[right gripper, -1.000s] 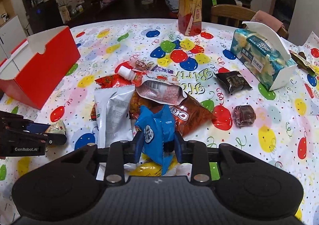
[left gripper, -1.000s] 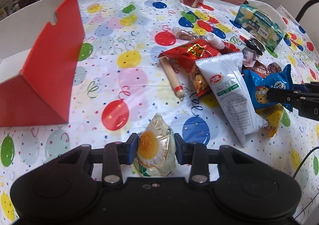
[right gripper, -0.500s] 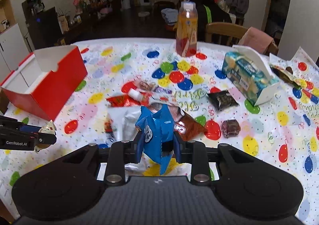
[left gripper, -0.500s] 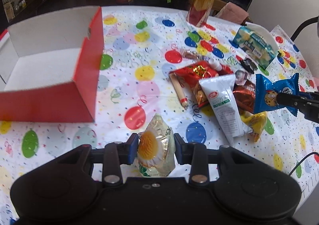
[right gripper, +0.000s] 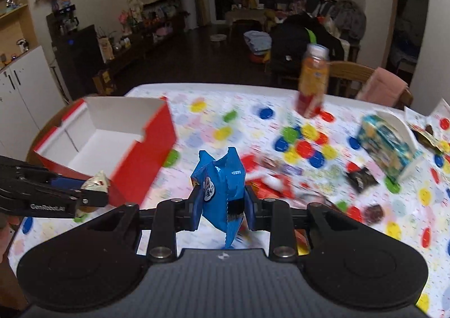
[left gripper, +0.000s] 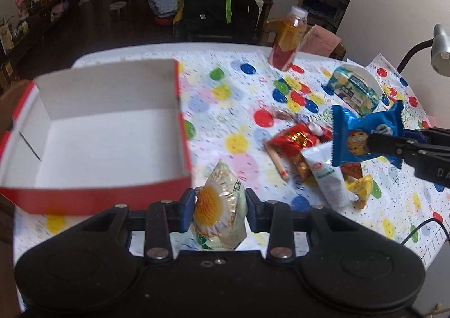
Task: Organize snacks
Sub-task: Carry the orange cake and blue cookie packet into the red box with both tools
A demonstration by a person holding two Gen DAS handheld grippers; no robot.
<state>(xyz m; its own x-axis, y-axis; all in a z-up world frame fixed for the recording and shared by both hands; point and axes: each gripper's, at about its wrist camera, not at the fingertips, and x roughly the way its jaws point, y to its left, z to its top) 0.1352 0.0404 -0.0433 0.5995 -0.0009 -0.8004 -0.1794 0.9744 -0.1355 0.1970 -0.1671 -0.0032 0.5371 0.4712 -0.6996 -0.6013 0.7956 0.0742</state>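
The left gripper point(left gripper: 220, 212) pinches a yolk pastry point(left gripper: 219, 212) just short of the red box point(left gripper: 180, 149), whose near corner lies close ahead. The right gripper point(right gripper: 222, 206) clamps a blue cookie pack point(right gripper: 220, 191) above the snack pile point(left gripper: 306, 154). Likely risks: the pastry could clip the box wall and tip the light, open carton, or the two grippers could collide if both reach the box together.

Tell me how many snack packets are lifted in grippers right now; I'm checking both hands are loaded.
2. The yellow-centred packet sits in the left gripper; the blue cookie packet in the right gripper.
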